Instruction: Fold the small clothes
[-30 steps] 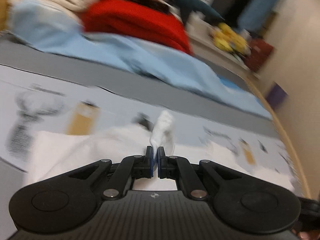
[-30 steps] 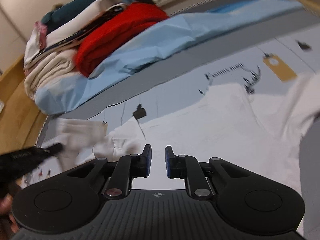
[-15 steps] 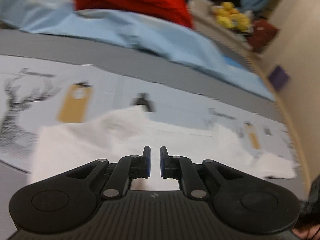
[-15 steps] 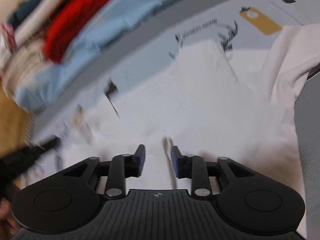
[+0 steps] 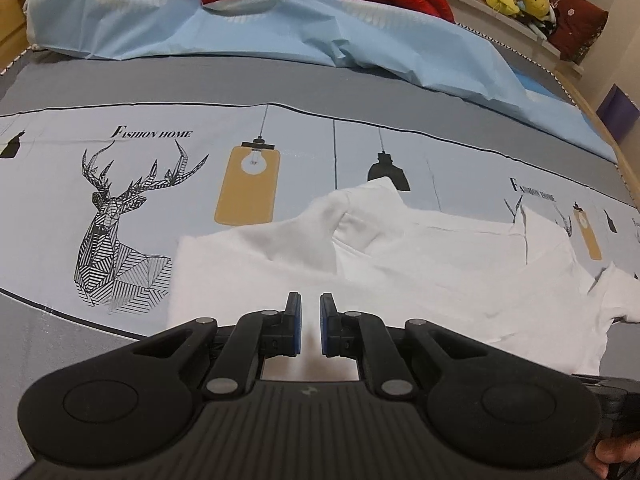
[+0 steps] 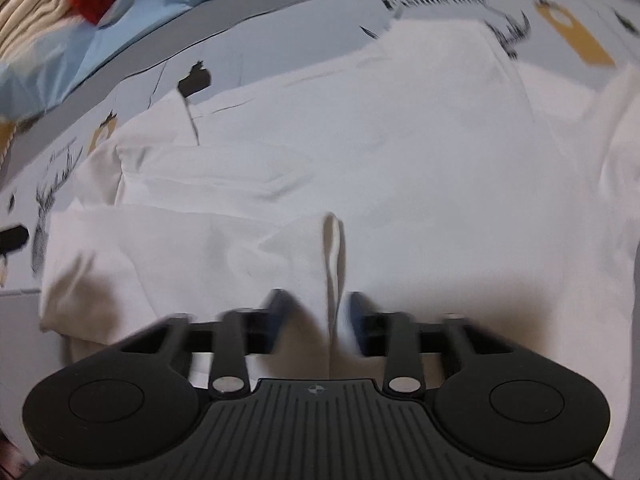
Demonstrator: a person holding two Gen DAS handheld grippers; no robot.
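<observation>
Here your left gripper (image 5: 310, 320) hangs with a narrow empty gap over the rumpled white cotton shirt (image 5: 420, 264) spread on the grey printed bedsheet (image 5: 200, 80), while your right gripper (image 6: 316, 320), blurred, stands apart either side of a raised fold (image 6: 334, 248), having just been closing.

A white shirt (image 5: 460, 276) lies spread on the bed, rumpled, one edge folded over near its left side, a raised vertical crease (image 6: 334, 256) standing near its near edge.
</observation>
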